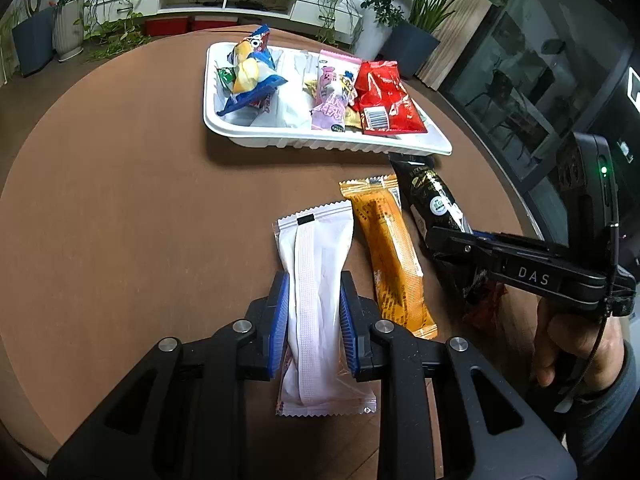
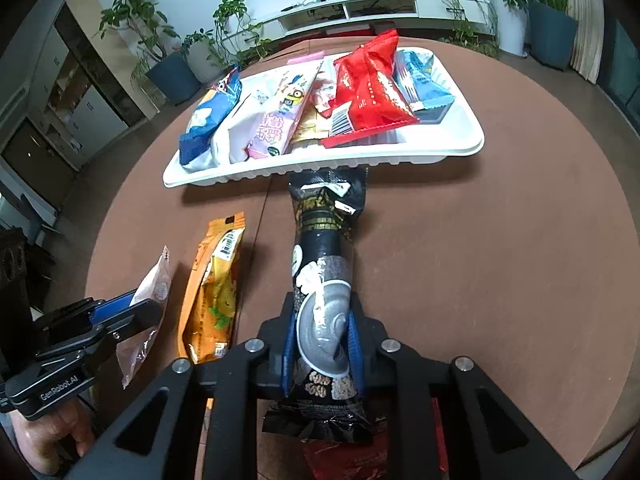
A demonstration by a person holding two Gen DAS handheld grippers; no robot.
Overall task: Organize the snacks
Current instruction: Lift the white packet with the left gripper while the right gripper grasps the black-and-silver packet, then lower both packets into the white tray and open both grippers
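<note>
Left claw (image 1: 314, 316): clamped on a white crinkled plastic snack packet (image 1: 316, 292), over the brown round worktop (image 1: 120, 220).
Right claw (image 2: 324, 344): clamped on a glossy black snack pouch (image 2: 324, 264).
Orange snack bar wrapper (image 1: 390, 252): flat between them.
White plastic tray (image 2: 460, 136): holds red, pink, blue packets.

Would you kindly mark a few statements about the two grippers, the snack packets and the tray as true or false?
1. The left gripper is shut on the white packet. True.
2. The right gripper is open and holds nothing. False: it is shut on the black packet.
3. The orange packet lies in the white tray. False: it lies on the brown table, between the two held packets.
4. A red packet lies in the tray. True.
</note>
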